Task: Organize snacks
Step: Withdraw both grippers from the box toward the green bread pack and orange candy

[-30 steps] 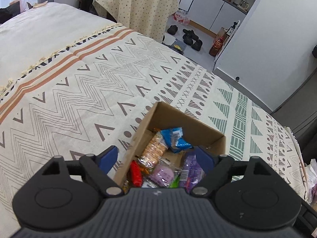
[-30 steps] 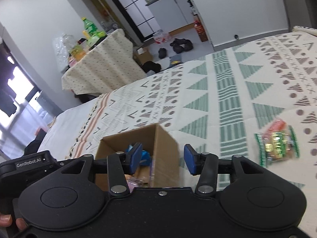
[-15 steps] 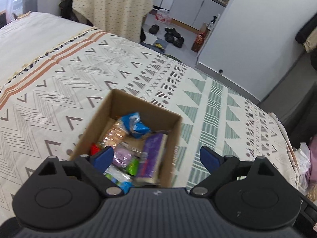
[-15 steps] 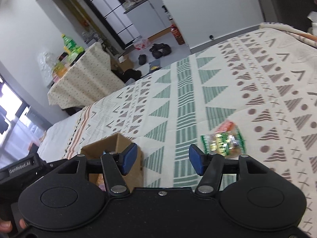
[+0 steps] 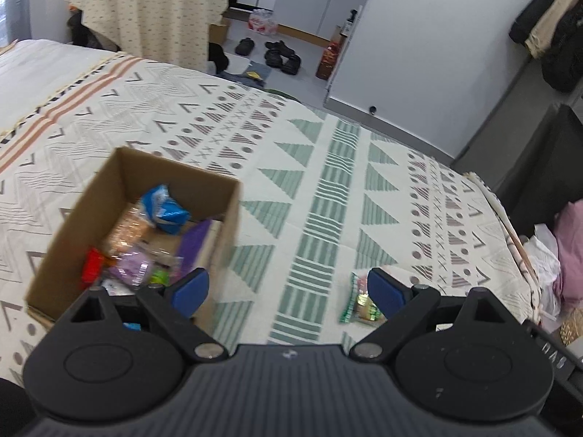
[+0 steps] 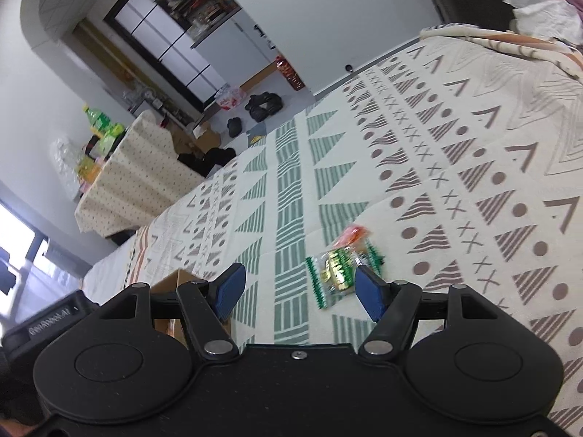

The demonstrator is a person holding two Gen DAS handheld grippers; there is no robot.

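Observation:
An open cardboard box [image 5: 233, 218] stands on the patterned bedspread, holding several snack packets in blue, purple, red and orange. A green-edged snack packet [image 5: 359, 300] lies loose on the spread to its right. My left gripper [image 5: 288, 291] hovers open above the bed between box and packet, nothing between its fingers. In the right wrist view the same packet [image 6: 335, 269] lies just ahead of my right gripper [image 6: 298, 289], partly behind the right fingertip [image 6: 368, 291]. Its jaws are opening and nothing is between them. A corner of the box [image 6: 175, 280] shows at lower left.
The bedspread [image 5: 328, 189] stretches wide around the box. Beyond the bed's far edge are a cloth-covered table [image 5: 153, 7], shoes [image 5: 280, 54] on the floor and white cabinets. Crumpled cloth and tissue [image 5: 546, 258] lie off the bed's right edge.
Both grippers have swung right, away from over the box. The loose green packet has come into the left view and closer in the right view. The right jaws have widened; the left widened slightly.

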